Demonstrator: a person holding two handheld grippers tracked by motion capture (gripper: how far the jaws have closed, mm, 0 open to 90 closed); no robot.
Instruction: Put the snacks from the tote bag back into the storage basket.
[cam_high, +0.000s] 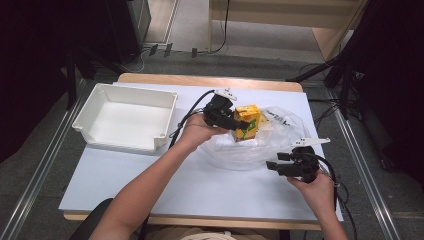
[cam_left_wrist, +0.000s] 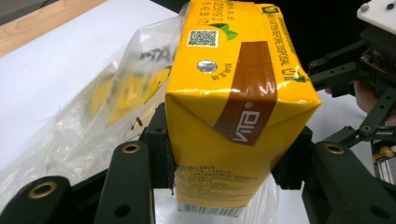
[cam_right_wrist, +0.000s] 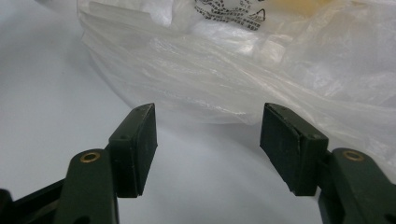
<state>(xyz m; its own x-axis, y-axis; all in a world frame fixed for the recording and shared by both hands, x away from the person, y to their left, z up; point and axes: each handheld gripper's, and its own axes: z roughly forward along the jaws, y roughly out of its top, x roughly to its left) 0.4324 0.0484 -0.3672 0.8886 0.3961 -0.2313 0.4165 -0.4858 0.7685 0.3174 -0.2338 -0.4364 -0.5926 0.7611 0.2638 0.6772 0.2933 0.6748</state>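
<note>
Yellow drink carton (cam_left_wrist: 233, 107), held by its flat sides in the left claw (cam_high: 239, 123) above the clear plastic bag (cam_high: 260, 145), looks light, stiff and squashable, while the right claw (cam_right_wrist: 208, 142) waits open nearby.

Bag's (cam_high: 260, 145) contents — blurred, unclear

The yellow carton (cam_left_wrist: 233, 116) reads "VITA" on its brown band, beside a QR code.

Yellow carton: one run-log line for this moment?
left tool: shut on yellow carton | right tool: open, near plastic bag | white bin: empty
</note>
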